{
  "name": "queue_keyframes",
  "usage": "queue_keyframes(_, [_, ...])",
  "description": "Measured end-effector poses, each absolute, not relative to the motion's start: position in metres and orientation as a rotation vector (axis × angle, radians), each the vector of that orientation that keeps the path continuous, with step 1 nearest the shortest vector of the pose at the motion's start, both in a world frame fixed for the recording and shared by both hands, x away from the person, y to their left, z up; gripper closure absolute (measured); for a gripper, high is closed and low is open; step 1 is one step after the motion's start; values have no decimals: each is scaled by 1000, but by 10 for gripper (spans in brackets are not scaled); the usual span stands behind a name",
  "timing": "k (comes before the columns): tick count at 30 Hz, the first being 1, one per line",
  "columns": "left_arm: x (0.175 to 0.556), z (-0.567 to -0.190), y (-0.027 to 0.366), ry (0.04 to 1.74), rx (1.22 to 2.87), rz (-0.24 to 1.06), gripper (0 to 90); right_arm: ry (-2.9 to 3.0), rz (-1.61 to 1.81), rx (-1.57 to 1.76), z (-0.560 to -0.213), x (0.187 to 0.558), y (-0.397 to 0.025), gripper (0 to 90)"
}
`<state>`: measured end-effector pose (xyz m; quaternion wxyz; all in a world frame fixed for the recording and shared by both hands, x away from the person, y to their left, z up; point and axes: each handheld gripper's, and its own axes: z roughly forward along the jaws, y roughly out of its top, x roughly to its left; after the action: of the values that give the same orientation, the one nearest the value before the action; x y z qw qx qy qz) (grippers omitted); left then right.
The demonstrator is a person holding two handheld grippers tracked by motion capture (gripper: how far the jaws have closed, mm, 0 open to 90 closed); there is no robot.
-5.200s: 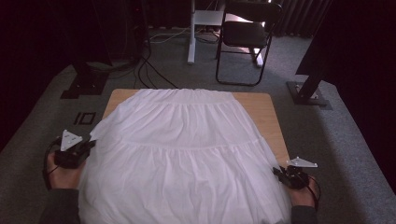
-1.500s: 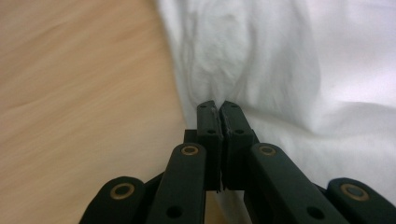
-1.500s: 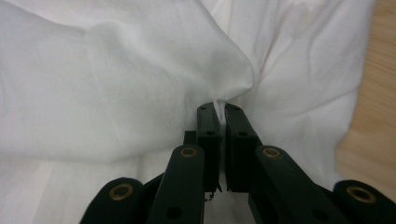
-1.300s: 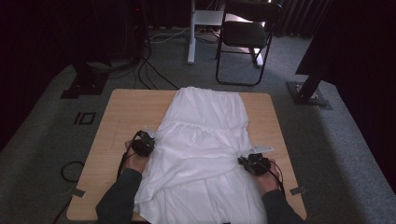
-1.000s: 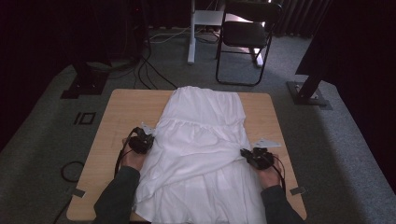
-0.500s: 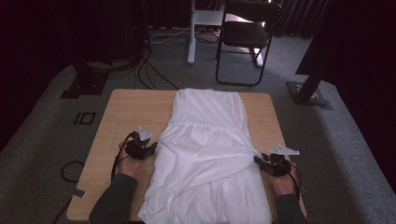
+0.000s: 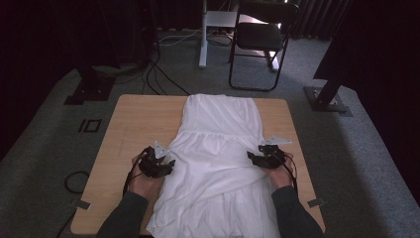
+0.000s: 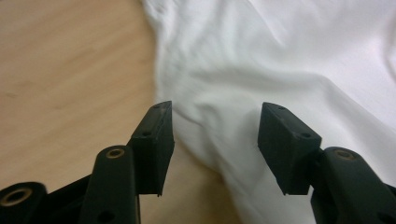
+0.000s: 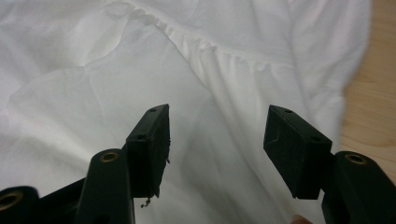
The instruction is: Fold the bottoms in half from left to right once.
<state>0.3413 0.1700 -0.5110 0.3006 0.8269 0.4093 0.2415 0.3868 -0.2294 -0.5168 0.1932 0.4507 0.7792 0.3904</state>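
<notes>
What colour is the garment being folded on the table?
Plain white garment, no print; clearest in the high view.

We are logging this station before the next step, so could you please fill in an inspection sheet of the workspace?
Surface: wooden table, bare on both sides of the cloth.
Job's things: white skirt lying flat, both sides folded inward, hem over the near edge.
Clutter: nothing seen on the table.
Grippers: left gripper open at the skirt's left edge; right gripper open over its right side; neither grips cloth.
Cables: black cable trails from the left gripper; floor cables behind the table.
Surroundings: grey carpet, black chair, dark curtains.
</notes>
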Motion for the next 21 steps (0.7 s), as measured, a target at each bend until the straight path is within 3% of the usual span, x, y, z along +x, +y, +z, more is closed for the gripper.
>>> queue_keyframes(3, [335, -520, 164, 1068, 2218, 609, 442, 2226, 1076, 1311, -525, 397, -224, 461])
queue_keyframes(6, [332, -529, 157, 1059, 2245, 588, 442, 2300, 1095, 1272, -527, 391, -224, 777])
queue_keyframes(7, [332, -529, 156, 1058, 2247, 584, 447, 2299, 1094, 1265, -526, 389, -225, 802])
queue_keyframes(14, [324, -535, 149, 1032, 2282, 559, 469, 2294, 1133, 1186, -515, 347, -241, 860])
queue_keyframes(21, [311, -534, 155, 1032, 2256, 539, 461, 2290, 1245, 1106, -518, 274, -281, 863])
